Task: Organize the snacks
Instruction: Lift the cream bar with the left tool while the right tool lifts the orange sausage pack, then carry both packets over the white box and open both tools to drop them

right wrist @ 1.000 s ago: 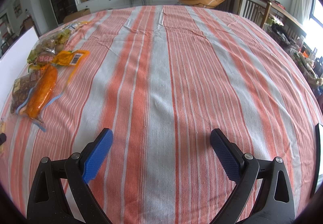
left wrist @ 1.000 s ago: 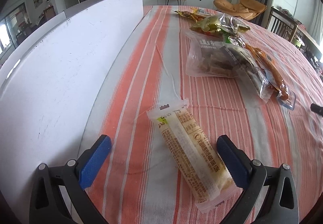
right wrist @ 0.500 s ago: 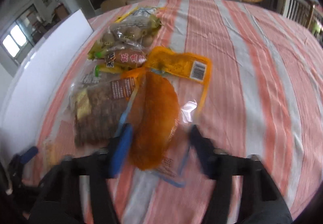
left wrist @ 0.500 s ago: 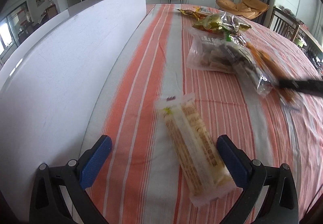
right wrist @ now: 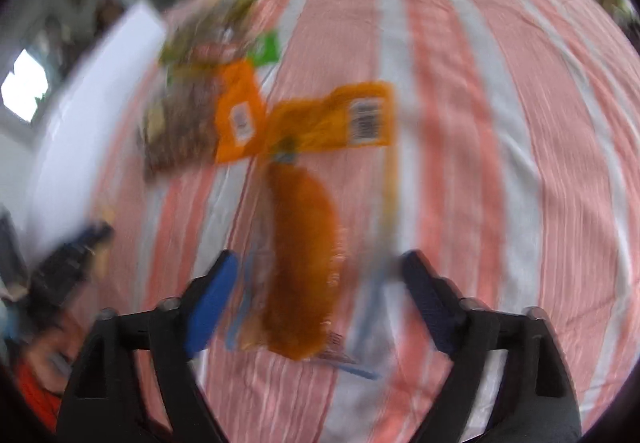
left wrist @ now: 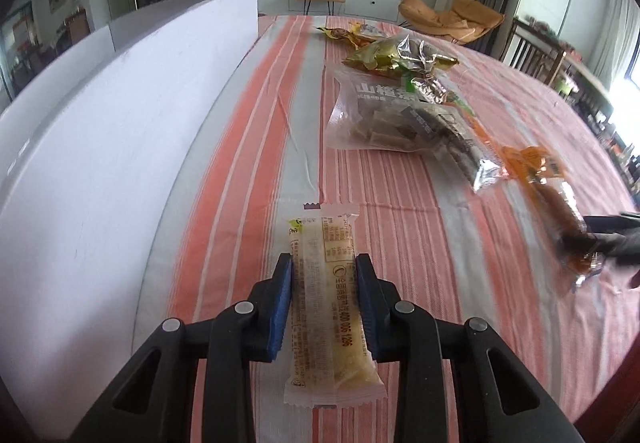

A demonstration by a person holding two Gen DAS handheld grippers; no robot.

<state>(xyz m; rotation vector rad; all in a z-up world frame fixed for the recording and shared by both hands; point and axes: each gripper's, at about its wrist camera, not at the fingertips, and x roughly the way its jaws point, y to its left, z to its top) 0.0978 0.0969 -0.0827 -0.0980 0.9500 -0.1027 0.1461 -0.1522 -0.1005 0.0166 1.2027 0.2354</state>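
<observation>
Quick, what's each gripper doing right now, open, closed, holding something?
Left gripper: shut on the pale snack bar.
Right gripper: open, jaws either side of the orange sausage pack, not gripping.

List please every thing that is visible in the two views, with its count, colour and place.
Snack bar: one, pale yellow clear wrapper, between left jaws.
Sausage pack: one, orange, between right jaws, untouched.
Clear bag of pieces: one, mid table.
Foil snack packs: several, gold-green, far end.
White board: one, along table's left.
Tablecloth: one, orange-white stripes.
Left gripper: blue pads, shut on bar.
Right gripper: blue pads, open.
</observation>
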